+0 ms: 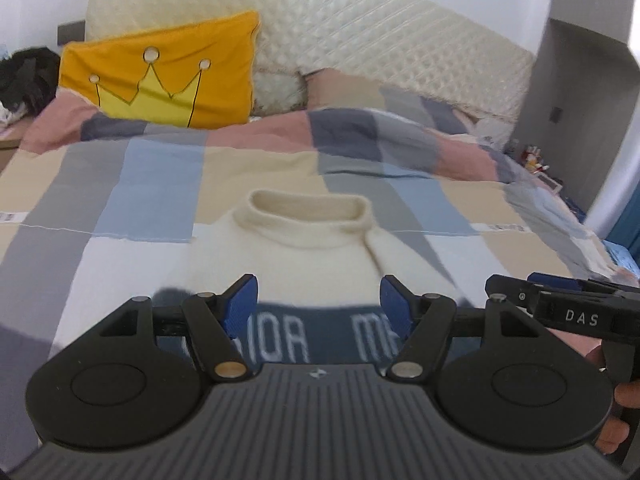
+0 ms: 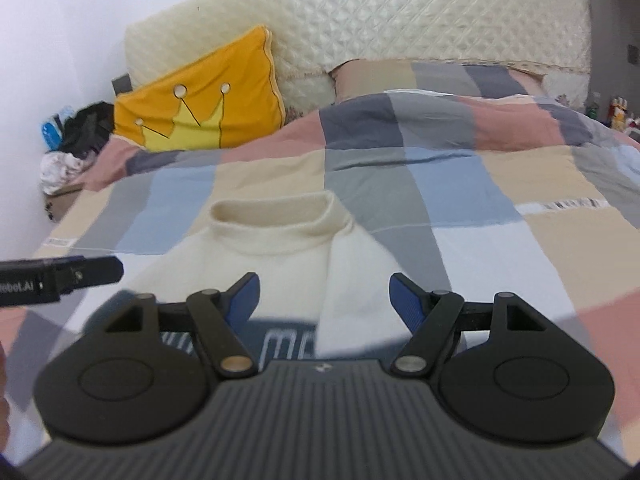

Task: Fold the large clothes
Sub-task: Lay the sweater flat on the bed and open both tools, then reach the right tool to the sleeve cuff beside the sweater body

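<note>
A cream turtleneck sweater point(image 1: 304, 256) point(image 2: 276, 248) with a dark blue lettered band across its chest lies flat on the patchwork bed cover, collar toward the headboard. One side looks folded in over the body along a crease that runs down from the collar. My left gripper point(image 1: 318, 294) hovers above the lettered band, jaws open and empty. My right gripper point(image 2: 324, 292) hovers over the sweater's right part, also open and empty. Each gripper shows at the edge of the other's view: the right gripper point(image 1: 560, 304) and the left gripper point(image 2: 60, 280).
The bed cover point(image 1: 132, 184) is checked in blue, grey, beige and pink. An orange crown pillow point(image 1: 160, 76) leans on the quilted cream headboard point(image 1: 360, 28). Dark and white clothes point(image 2: 76, 140) are piled left of the bed. A rumpled duvet point(image 2: 440, 120) lies at the back right.
</note>
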`<state>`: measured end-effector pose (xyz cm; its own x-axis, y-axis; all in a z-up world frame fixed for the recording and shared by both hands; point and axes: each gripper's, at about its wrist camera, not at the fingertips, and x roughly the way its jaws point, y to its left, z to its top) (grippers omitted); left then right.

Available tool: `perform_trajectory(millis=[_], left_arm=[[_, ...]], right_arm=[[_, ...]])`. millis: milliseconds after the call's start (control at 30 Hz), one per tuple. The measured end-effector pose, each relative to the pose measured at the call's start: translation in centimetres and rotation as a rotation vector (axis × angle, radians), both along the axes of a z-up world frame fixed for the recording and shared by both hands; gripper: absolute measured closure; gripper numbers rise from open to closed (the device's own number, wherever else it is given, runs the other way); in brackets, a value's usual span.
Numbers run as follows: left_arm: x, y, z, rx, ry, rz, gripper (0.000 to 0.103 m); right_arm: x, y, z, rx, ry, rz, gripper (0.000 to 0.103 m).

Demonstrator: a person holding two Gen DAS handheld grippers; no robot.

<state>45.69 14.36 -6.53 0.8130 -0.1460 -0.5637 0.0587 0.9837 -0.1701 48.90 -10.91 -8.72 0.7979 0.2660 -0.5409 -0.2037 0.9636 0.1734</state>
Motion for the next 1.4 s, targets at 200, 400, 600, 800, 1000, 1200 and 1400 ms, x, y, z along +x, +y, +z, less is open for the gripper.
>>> perform_trajectory(millis=[200, 400, 600, 800, 1000, 1200, 1400], left_arm=[[-9.4, -3.3, 3.0, -0.028, -0.025, 0.019, 0.031], [-17.0, -6.4, 3.8, -0.055, -0.023, 0.015, 0.031], [-22.2, -9.5, 1.9, -0.034, -0.012, 0.011, 0.031], [-24.5, -11.2, -1.2, -0.052, 0.002, -0.002, 0.031], [-24.5, -10.5, -5.7, -0.128, 0.045, 0.011, 0.031], [-23.9, -9.6, -8.8, -0.173, 0.101, 0.004, 0.031], [-22.6, -8.7, -9.9, -0.219, 0.125, 0.001, 0.031]], right_arm=[[-7.6, -3.7, 2.2, 0.047, 0.031, -0.005, 0.030], [-13.9, -7.8, 2.7, 0.026, 0.053, 0.018, 0.030], [-17.7, -12.1, 1.4, -0.011, 0.093, 0.032, 0.030], [-19.5, -15.5, -0.4, 0.009, 0.160, 0.105, 0.030], [-19.9, -16.9, -2.6, 0.006, 0.216, 0.165, 0.030], [-18.7, -18.9, -5.1, 0.016, 0.278, 0.128, 0.030], [-17.2, -23.3, -7.5, 0.086, 0.319, -0.008, 0.031]])
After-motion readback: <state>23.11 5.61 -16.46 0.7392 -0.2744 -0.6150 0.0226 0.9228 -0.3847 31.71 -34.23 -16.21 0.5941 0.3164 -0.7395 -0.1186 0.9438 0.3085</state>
